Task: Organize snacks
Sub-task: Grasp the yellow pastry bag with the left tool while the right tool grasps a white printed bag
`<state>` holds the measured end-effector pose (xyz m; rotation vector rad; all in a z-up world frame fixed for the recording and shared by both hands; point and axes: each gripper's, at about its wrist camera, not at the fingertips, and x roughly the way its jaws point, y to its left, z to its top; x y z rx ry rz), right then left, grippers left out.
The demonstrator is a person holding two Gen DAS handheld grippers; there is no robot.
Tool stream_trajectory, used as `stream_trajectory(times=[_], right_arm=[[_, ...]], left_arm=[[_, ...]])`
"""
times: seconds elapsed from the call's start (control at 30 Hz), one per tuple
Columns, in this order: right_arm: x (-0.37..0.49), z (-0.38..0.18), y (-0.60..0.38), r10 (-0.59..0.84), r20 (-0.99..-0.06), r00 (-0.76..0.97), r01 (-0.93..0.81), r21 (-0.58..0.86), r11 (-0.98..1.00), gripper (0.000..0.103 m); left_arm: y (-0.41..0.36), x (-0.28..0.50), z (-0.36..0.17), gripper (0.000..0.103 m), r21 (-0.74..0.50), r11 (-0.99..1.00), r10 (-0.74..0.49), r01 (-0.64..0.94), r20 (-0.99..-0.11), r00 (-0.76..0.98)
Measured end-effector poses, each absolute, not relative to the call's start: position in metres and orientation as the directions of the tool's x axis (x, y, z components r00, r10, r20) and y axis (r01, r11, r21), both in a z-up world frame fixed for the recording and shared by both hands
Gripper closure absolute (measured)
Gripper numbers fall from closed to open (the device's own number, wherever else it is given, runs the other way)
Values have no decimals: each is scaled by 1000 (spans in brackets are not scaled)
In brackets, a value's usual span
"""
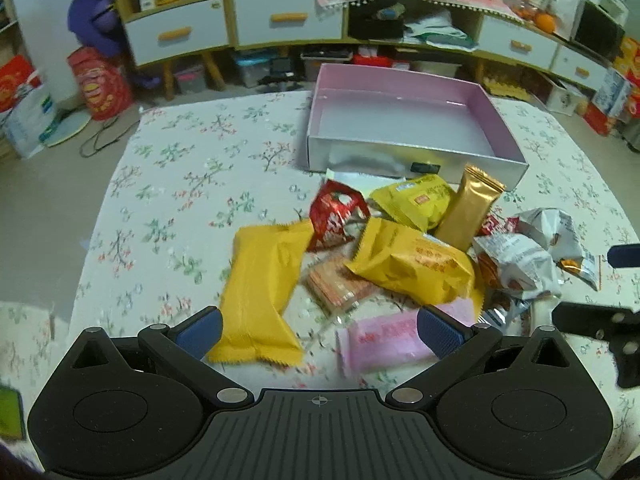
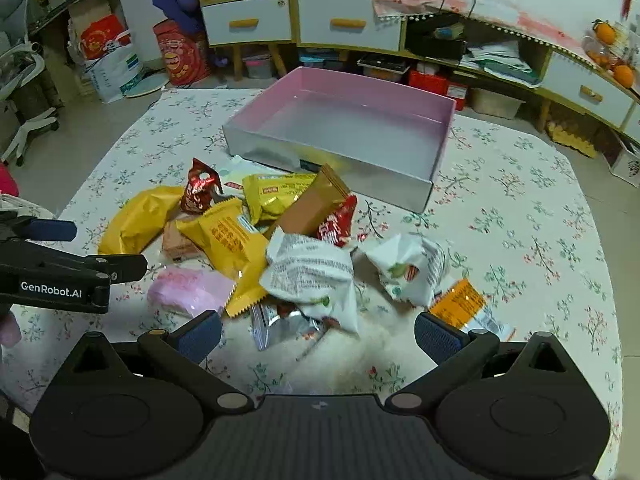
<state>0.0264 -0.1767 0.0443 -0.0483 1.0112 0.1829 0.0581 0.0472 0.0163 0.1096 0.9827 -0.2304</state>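
Observation:
A pile of snack packets lies on the floral cloth in front of an empty pink box (image 1: 404,92) (image 2: 360,92). My left gripper (image 1: 320,334) is open just above the cloth, with a long yellow packet (image 1: 264,288) by its left finger and a pink packet (image 1: 388,340) by its right finger. My right gripper (image 2: 318,336) is open over a white crumpled packet (image 2: 316,276) and a silver wrapper (image 2: 280,324). Other packets are yellow (image 1: 412,264), gold (image 1: 468,208), red (image 1: 336,216) and orange (image 2: 460,300). Nothing is held.
The floral-covered table (image 1: 180,184) drops off to the floor on the left. Drawer cabinets (image 1: 288,20) and cluttered shelves stand behind the box. The left gripper's body (image 2: 60,276) shows at the left edge of the right wrist view.

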Motion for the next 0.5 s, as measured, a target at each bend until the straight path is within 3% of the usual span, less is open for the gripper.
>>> stream_trajectory(times=[0.5], right_arm=[[80,12,-218,361,-851,382,20,398,917,31]], left_arm=[[98,122,-22,2,-167,966,-236,198,-885,403]])
